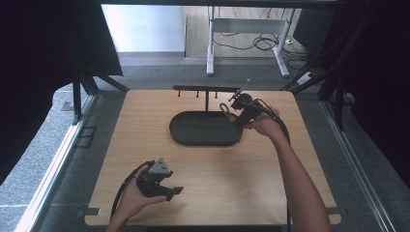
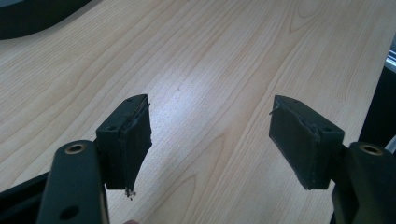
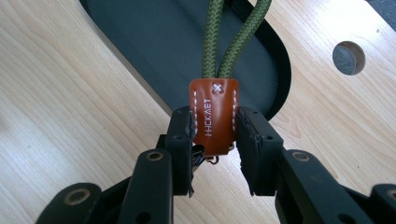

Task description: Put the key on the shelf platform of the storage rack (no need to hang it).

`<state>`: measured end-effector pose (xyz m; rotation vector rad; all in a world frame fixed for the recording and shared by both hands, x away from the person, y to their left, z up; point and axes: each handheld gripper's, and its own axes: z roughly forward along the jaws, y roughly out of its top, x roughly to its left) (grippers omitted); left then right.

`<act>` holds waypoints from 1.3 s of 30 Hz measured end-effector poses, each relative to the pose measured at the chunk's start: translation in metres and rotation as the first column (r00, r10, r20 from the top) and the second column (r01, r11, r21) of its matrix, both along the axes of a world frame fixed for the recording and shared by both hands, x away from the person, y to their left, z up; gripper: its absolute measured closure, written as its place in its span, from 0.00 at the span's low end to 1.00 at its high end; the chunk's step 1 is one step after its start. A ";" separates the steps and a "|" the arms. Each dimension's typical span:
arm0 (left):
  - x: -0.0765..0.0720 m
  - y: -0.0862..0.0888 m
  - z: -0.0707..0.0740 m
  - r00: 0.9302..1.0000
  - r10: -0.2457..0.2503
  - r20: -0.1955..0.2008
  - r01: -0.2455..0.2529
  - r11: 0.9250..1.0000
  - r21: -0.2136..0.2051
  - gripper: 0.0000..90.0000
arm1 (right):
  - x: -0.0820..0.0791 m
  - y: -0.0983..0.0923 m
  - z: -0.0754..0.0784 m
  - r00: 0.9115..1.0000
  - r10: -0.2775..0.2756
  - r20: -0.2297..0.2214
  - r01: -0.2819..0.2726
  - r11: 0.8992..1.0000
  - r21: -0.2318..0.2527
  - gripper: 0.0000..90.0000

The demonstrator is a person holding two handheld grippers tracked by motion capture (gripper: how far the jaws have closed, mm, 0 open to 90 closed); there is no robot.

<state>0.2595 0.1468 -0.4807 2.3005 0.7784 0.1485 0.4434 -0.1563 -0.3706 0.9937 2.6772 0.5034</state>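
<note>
My right gripper [image 3: 215, 122] is shut on a brown leather tag [image 3: 212, 109] stitched in white. A green cord loop [image 3: 212, 42] runs from the tag out over the dark oval tray [image 3: 154, 42]. In the high view the right gripper [image 1: 237, 112] is held above the tray's right end [image 1: 232, 137], and the cord loop [image 1: 225, 109] points left toward the black hook rack [image 1: 207, 89]. My left gripper [image 1: 170, 189] rests low near the table's front left. It is open, its fingers [image 2: 135, 140] wide apart over bare wood.
The wooden table [image 1: 145, 121] carries the rack's post [image 1: 208, 100], which rises behind the tray. A round grey plug [image 3: 349, 57] sits in the tabletop beside the tray. Beyond the far edge stand a desk frame [image 1: 246, 29] and floor cables.
</note>
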 end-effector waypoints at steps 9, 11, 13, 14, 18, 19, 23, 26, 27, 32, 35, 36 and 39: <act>-0.001 0.000 0.000 1.000 0.007 -0.002 -0.007 1.000 -0.011 0.34 | 0.006 -0.002 -0.004 1.000 -0.013 -0.010 0.013 1.000 -0.001 0.75; 0.000 0.000 0.000 1.000 0.005 -0.002 -0.005 1.000 -0.008 0.34 | 0.009 -0.002 -0.005 1.000 -0.010 -0.011 0.010 1.000 -0.003 0.75; 0.000 0.000 0.000 1.000 0.005 -0.002 -0.005 1.000 -0.007 0.34 | 0.011 -0.001 -0.006 1.000 -0.010 -0.013 0.010 1.000 -0.005 0.75; 0.000 0.000 0.000 1.000 0.006 -0.003 -0.006 1.000 -0.008 0.34 | 0.012 0.000 -0.006 1.000 -0.012 -0.015 0.012 1.000 -0.007 0.75; 0.000 0.002 0.000 1.000 0.001 -0.004 -0.001 1.000 -0.002 0.34 | 0.015 0.004 -0.006 1.000 -0.001 -0.010 0.000 1.000 -0.013 0.75; 0.000 0.002 0.000 1.000 0.003 -0.004 -0.003 1.000 -0.003 0.34 | 0.016 0.005 -0.006 1.000 -0.001 -0.011 0.001 1.000 -0.012 0.75; 0.000 0.003 0.001 1.000 0.000 0.000 0.000 1.000 -0.007 0.34 | 0.020 0.010 -0.005 1.000 0.005 -0.006 -0.005 1.000 -0.017 0.75; 0.000 0.003 0.002 1.000 0.006 0.001 -0.006 1.000 -0.012 0.34 | 0.023 0.012 -0.005 1.000 0.010 -0.005 -0.010 1.000 -0.011 0.75; 0.000 0.003 0.002 1.000 0.007 0.001 -0.007 1.000 -0.012 0.34 | 0.023 0.014 -0.005 1.000 0.007 -0.003 -0.007 1.000 -0.015 0.75; -0.001 0.003 0.001 1.000 0.010 -0.005 -0.010 1.000 -0.013 0.34 | 0.027 0.018 -0.005 1.000 0.011 -0.004 -0.011 1.000 -0.010 0.75; 0.000 0.003 0.001 1.000 0.005 -0.001 -0.005 1.000 -0.014 0.34 | 0.029 0.020 -0.006 1.000 0.018 -0.004 -0.018 1.000 -0.011 0.75; 0.000 0.003 0.002 1.000 0.006 -0.001 -0.006 1.000 -0.014 0.34 | 0.029 0.020 -0.006 1.000 0.020 -0.005 -0.020 1.000 -0.010 0.75; 0.000 0.004 0.002 1.000 0.007 0.000 -0.007 1.000 -0.016 0.34 | 0.031 0.022 -0.007 1.000 0.022 -0.009 -0.022 1.000 -0.010 0.75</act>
